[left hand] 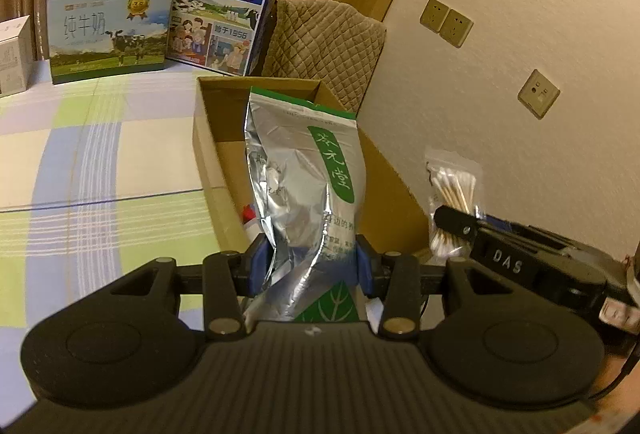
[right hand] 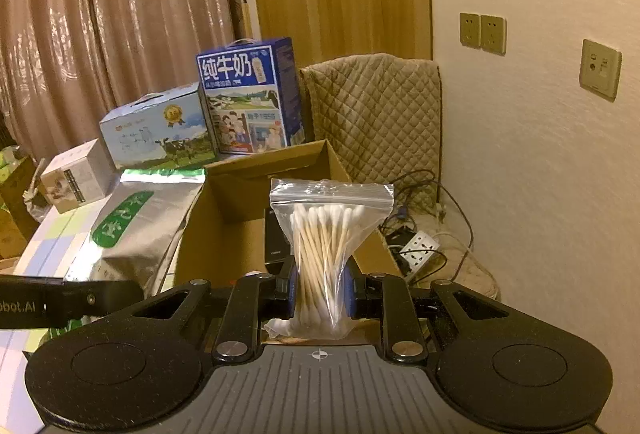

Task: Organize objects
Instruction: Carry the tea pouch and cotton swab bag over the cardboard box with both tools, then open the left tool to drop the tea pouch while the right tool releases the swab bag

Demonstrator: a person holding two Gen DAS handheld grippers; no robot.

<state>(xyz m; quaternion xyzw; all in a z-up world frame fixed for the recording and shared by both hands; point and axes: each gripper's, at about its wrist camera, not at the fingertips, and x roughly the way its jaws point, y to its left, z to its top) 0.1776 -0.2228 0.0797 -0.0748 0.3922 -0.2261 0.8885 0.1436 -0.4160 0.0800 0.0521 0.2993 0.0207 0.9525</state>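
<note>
My left gripper point(left hand: 312, 268) is shut on a silver foil pouch with a green label point(left hand: 304, 178) and holds it upright over the open cardboard box point(left hand: 208, 154). The pouch also shows in the right wrist view point(right hand: 136, 230). My right gripper point(right hand: 320, 294) is shut on a clear zip bag of cotton swabs point(right hand: 326, 246) and holds it above the same box point(right hand: 240, 202). The swab bag shows at the right of the left wrist view point(left hand: 452, 194). A small red-capped item point(left hand: 249, 218) and a dark object point(right hand: 277, 238) lie inside the box.
Two milk cartons point(left hand: 108, 30) point(left hand: 224, 10) and a small white box point(right hand: 76, 176) stand behind on the checked cloth point(left hand: 100, 154). A quilted cover point(right hand: 372, 122) leans at the wall. A power strip with cables point(right hand: 420, 246) lies on the floor at the right.
</note>
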